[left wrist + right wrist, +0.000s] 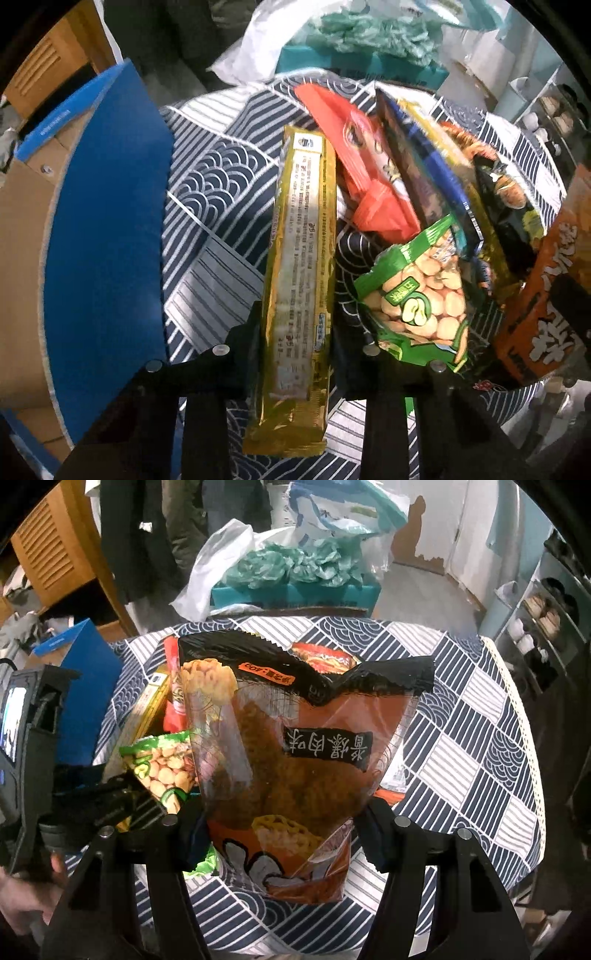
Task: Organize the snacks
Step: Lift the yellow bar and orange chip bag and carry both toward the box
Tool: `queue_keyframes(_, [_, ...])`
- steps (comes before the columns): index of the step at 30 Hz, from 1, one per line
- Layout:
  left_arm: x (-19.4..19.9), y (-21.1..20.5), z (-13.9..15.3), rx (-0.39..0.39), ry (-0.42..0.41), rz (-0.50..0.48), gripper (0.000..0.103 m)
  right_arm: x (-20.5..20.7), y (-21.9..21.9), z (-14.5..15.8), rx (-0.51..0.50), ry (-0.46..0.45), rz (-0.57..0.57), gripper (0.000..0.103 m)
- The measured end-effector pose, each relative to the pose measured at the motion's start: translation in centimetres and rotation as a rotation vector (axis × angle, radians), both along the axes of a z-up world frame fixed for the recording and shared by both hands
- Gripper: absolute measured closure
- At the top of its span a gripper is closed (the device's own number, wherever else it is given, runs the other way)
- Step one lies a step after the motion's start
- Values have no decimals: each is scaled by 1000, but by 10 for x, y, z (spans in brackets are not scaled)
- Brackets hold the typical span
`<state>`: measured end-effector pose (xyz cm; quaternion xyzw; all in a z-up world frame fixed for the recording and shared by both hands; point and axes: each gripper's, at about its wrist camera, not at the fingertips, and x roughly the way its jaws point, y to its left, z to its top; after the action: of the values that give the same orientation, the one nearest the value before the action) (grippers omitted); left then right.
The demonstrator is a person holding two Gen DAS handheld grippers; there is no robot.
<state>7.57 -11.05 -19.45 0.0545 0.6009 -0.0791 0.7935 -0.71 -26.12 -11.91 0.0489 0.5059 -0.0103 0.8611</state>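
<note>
My left gripper (295, 332) is shut on a long gold snack pack (301, 258), held above the patterned tablecloth (214, 184). Right of it lie a red pack (354, 155), a green bean pack (421, 295), a dark blue pack (436, 177) and an orange bag (543, 295). My right gripper (284, 834) is shut on that large orange and black snack bag (291, 760), lifted off the table. The left gripper's body (33, 760) shows at the left of the right wrist view, with the green pack (166, 764) and gold pack (147, 705) beside it.
A blue cardboard box (107, 221) stands open at the table's left edge; it also shows in the right wrist view (88, 686). A teal box (295, 590) with plastic bags sits beyond the far edge. The tablecloth's right half (472, 738) is bare. A shelf (539, 627) stands at right.
</note>
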Motion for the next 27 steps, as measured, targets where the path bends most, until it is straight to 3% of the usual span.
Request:
queue_keyframes(13, [-51, 23, 56, -83, -86, 24, 72, -2, 10, 20, 1, -45, 25, 40])
queue_keyframes(27, [-70, 38, 101, -125, -213, 29, 74, -7, 16, 37, 4, -88, 36, 41])
